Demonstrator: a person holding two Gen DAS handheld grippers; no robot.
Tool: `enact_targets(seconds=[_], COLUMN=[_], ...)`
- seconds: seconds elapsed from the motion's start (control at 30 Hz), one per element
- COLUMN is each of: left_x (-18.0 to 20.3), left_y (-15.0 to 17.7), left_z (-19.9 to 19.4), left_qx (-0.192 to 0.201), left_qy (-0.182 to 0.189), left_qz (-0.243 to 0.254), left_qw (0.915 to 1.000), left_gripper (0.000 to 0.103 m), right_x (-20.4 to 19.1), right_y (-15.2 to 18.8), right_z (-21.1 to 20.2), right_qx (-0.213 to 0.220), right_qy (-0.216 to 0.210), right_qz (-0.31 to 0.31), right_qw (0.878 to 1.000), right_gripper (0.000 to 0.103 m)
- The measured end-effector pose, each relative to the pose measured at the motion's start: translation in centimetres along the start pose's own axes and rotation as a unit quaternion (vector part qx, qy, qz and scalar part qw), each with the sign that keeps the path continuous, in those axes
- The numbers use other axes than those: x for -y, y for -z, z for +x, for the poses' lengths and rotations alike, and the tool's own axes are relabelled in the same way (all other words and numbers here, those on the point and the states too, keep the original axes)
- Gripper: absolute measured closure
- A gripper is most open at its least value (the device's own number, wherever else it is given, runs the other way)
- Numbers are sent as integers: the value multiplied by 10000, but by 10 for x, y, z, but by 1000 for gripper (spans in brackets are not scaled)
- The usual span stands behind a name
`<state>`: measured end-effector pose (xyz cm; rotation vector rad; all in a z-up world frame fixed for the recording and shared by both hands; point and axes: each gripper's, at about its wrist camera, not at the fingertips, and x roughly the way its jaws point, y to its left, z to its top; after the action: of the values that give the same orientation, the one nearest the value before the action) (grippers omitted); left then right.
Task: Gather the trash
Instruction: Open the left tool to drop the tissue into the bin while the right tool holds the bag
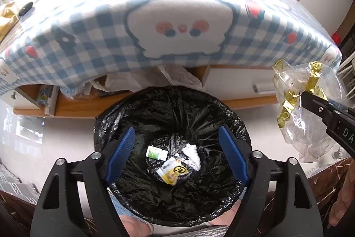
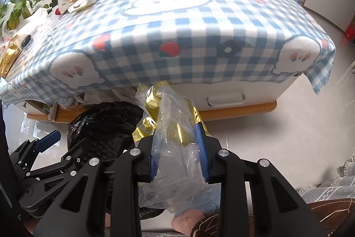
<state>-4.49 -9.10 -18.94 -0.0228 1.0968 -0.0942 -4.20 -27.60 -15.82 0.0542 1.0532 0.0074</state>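
A bin lined with a black bag [image 1: 124, 117] stands on the floor in front of the table. At its bottom lie a yellow-and-white wrapper [image 1: 173, 171], a crumpled white tissue [image 1: 193, 154] and a small green-and-white packet [image 1: 154, 152]. My left gripper [image 1: 176, 131] hangs open above the bin's mouth with nothing between its blue pads. My right gripper [image 2: 177, 137] is shut on a clear plastic bag with gold foil [image 2: 173, 117], held just right of the bin [image 2: 99, 121]. The left wrist view shows that bag [image 1: 295, 86] at the right edge.
A table under a blue checked cloth [image 1: 177, 3] stands behind the bin, with boxes and cartons along its far side. Below its edge are a white drawer with a handle [image 2: 225, 101] and a wooden shelf with clutter. A person's brown slipper [image 2: 321, 214] is at the bottom right.
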Motion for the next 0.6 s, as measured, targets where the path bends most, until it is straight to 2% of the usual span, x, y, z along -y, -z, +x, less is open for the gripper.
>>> enact_targets(seconds=[0.1, 0.23, 0.6], left_x=[-13, -26, -81], left_y=[-2, -1, 6], left_z=[-11, -19, -39], left_qx=[133, 162, 280], left_qy=[-21, -68, -262], left_qz=[-173, -198, -485], left_qw=[9998, 9997, 9981], left_gripper=[11, 6, 6], right_x=[-12, -31, -68], right_y=[-2, -4, -6], right_z=[-8, -13, -7], right_qx=[78, 137, 129], right_qy=[-72, -148, -220], right_qz=[-71, -176, -381], right_qw=[9999, 9996, 9989], right_gripper=[75, 75, 75])
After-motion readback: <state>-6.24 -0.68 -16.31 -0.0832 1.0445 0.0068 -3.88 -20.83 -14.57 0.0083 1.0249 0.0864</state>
